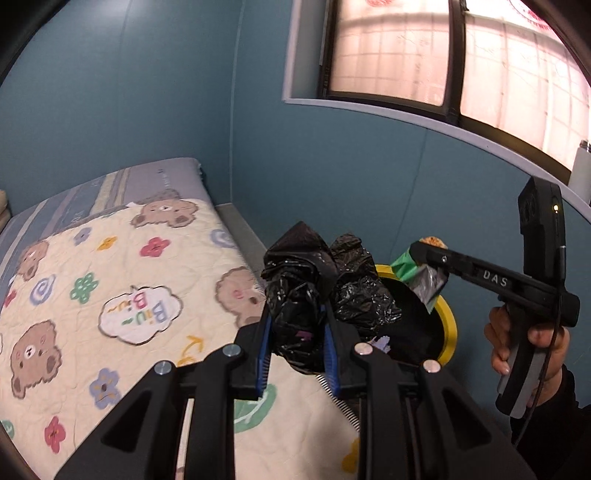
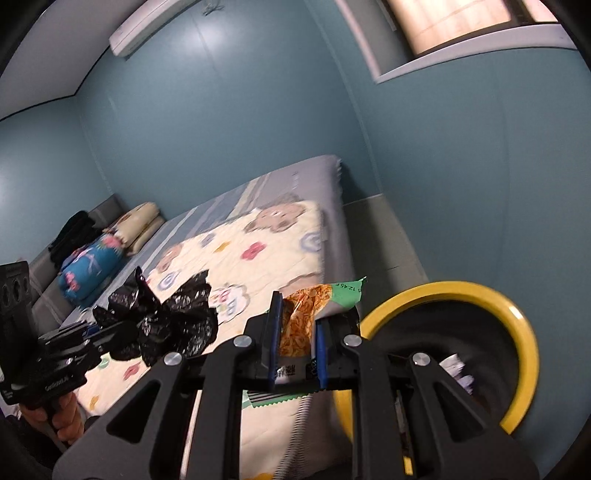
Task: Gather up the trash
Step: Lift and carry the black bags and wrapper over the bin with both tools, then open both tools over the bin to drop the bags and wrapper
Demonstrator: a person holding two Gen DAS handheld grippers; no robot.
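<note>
Left tool [image 1: 297,343] clamps black bag [image 1: 295,295]; only right view shows right tool [image 2: 297,354] gripping snack wrapper [image 2: 306,314].

A bed [image 2: 258,206] fills the corner of a room with teal-blue walls [image 1: 129,92]. Over it lies a cream quilt [image 1: 110,295] printed with bears and flowers, above a grey striped sheet [image 2: 240,188]. At the bed's far end sit folded bedding [image 2: 140,221] and a blue floral bundle [image 2: 88,269]. Beside the bed's foot, high on the wall, a white-framed window [image 1: 424,55] glows pale pink. An air conditioner [image 2: 147,26] hangs above the bed.
</note>
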